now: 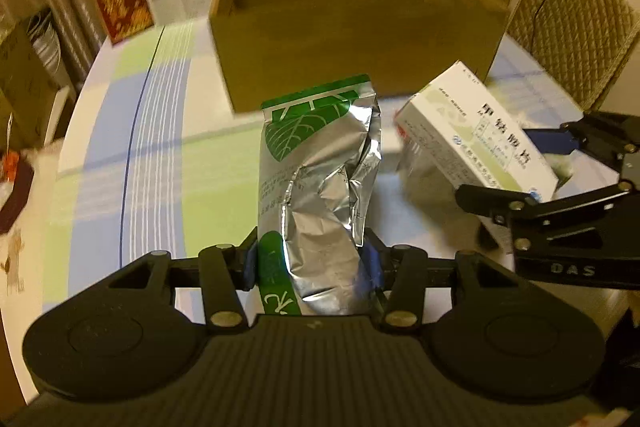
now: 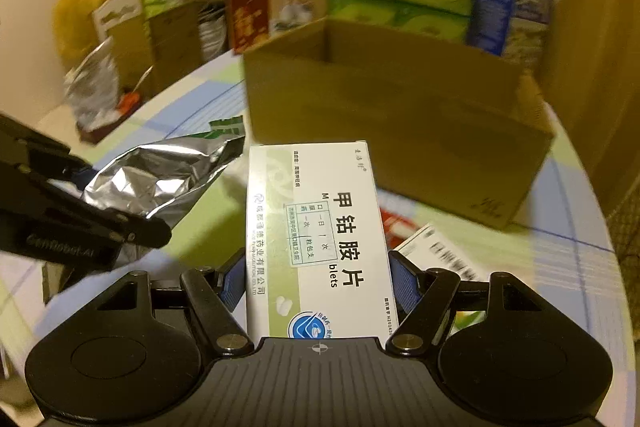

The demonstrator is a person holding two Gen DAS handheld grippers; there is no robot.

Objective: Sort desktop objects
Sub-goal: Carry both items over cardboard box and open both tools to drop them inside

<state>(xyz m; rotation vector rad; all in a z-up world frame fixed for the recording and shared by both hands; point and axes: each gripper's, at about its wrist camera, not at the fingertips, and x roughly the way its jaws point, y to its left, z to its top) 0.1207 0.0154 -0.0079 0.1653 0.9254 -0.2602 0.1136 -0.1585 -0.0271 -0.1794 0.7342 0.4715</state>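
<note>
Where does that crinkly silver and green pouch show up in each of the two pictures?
Left wrist view: the foil pouch stands in the centre, clamped in the left claw.
Right wrist view: the same pouch lies at the left, beside the white medicine box.
Shared landmark: the cardboard box behind both.

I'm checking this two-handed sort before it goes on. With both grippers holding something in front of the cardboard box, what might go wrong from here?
1. The left gripper clamps only the lower end of the crumpled foil pouch; it may flop or slip.
2. The right gripper with the white medicine box is close beside the pouch; the two could collide on the way to the cardboard box.
3. More packets lie on the table below and could get knocked.
</note>
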